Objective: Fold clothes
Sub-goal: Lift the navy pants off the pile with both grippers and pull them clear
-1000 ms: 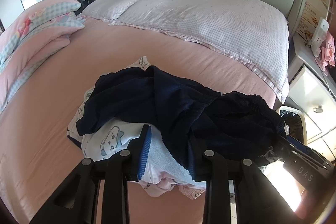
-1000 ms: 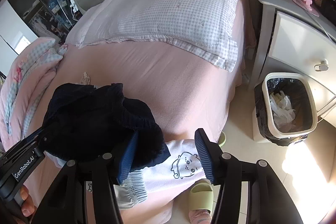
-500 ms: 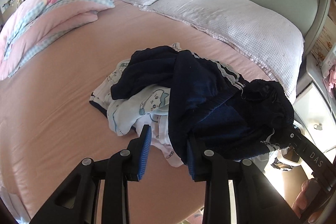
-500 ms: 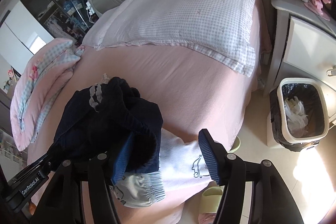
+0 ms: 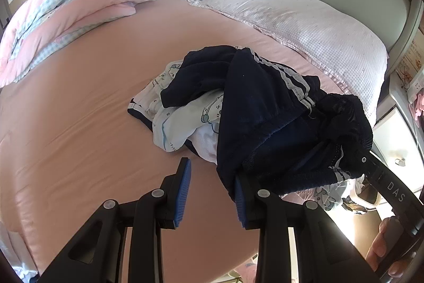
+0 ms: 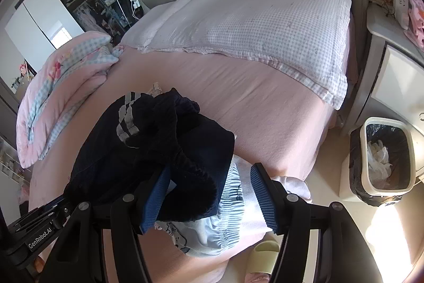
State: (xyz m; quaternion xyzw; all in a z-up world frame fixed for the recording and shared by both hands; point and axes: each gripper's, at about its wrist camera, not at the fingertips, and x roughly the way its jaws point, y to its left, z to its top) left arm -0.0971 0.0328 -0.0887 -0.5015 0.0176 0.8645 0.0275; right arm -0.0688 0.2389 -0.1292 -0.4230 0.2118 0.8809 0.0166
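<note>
Both open grippers lift navy trousers (image 5: 254,108) off bed (image 5: 79,123).

Heaped mid-bed on the pink bed sheet (image 5: 79,123): dark navy striped trousers (image 5: 265,110) over white cartoon-print pyjamas (image 5: 182,123). Behind, two checked pillows (image 5: 304,25). Left, folded pink quilt (image 5: 66,9). Right, on floor beside bed, lined waste bin (image 6: 384,163).

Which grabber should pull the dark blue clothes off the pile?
Probably the right gripper: the navy garment already bunches between its open fingers. The left gripper only brushes an edge.
</note>
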